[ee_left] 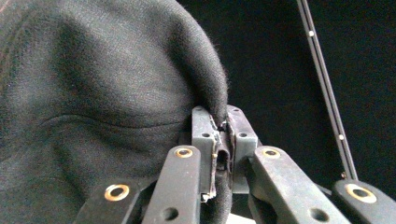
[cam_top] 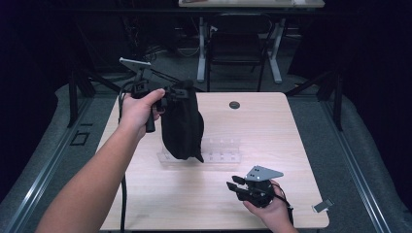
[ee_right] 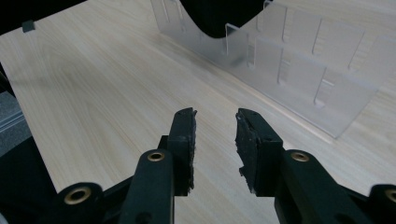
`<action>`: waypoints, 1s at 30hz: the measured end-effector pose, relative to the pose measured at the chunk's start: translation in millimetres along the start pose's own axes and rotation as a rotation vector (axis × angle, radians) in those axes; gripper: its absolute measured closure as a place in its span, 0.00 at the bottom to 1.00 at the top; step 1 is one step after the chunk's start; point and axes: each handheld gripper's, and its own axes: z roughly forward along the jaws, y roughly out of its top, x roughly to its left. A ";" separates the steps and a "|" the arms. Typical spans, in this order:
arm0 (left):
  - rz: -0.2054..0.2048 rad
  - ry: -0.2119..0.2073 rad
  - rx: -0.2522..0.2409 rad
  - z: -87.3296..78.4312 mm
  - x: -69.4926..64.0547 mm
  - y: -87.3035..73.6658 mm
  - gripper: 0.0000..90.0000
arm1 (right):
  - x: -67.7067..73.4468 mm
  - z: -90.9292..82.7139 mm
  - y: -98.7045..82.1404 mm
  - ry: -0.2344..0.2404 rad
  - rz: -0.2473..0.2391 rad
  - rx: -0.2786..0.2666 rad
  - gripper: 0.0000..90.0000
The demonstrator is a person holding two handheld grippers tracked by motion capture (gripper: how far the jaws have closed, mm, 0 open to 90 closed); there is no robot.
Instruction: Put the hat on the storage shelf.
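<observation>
High view: left gripper point(cam_top: 187, 90) raised w/ cloth point(cam_top: 181, 126)

Matt black cloth point(cam_top: 182, 127), pale wood table point(cam_top: 272, 126)

A black cloth point(cam_top: 182, 127) hangs limp above a clear plastic rack point(cam_top: 221, 151)

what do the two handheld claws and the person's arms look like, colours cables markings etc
Both are black two-jaw tools. The left claw has a grey three-cornered plate on top and a black cable trailing down; its linkage arms carry brass-coloured rivets. The right claw has the same grey plate with small holes, brass-coloured rivets, and rough, worn black pads. Both forearms are bare, no sleeves showing.
</observation>
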 end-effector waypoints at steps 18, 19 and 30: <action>0.018 -0.004 0.000 -0.7 -2.9 -3.6 0.92 | 5.5 18.1 49.7 0.041 -0.043 -0.036 0.77; 0.019 -0.006 0.000 -0.5 -2.9 -3.7 0.91 | 7.0 23.3 52.7 0.043 -0.053 -0.029 0.79; 0.024 -0.013 0.001 0.7 -3.3 -3.9 0.91 | 17.5 40.0 70.4 0.054 -0.092 -0.013 0.82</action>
